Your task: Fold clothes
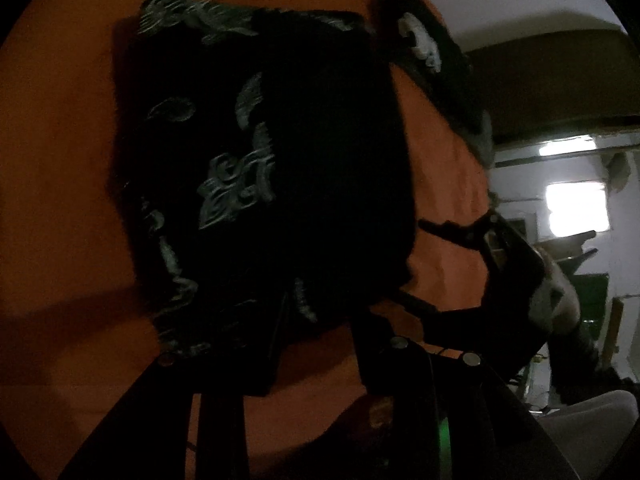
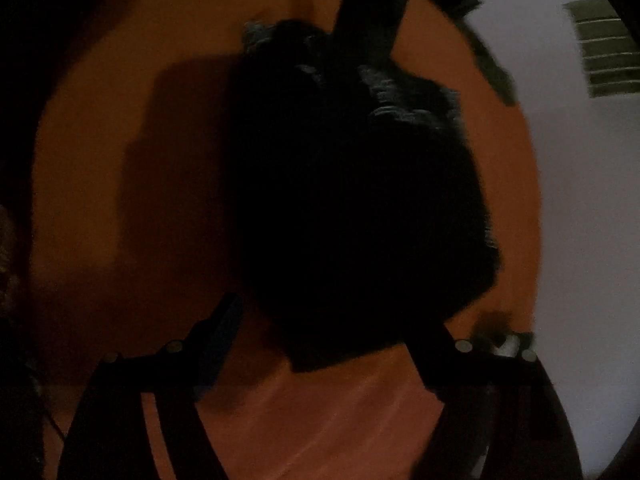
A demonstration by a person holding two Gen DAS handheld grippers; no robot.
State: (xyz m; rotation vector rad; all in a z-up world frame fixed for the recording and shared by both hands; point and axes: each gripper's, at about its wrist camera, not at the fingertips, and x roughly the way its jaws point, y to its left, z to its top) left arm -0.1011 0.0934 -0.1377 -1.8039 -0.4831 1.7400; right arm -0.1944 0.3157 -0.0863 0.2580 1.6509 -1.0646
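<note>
Close in, the left gripper (image 1: 320, 320) shows two dark, flat fingers, a narrow gap between them, nothing pinched that I can make out. The right gripper (image 2: 336, 320) has its fingers wide apart, straddling the near edge of the folded black garment (image 1: 260, 152), grip unclear. That soft cloth, embroidered with pale silvery scrollwork, lies on the matte orange tablecloth (image 1: 60, 160). Beyond it, another dark printed piece (image 1: 424, 44), dim and blurred.

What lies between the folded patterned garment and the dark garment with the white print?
Only a bare strip of the orange surface, seen in the left wrist view, separates the folded garment from the printed garment.
</note>
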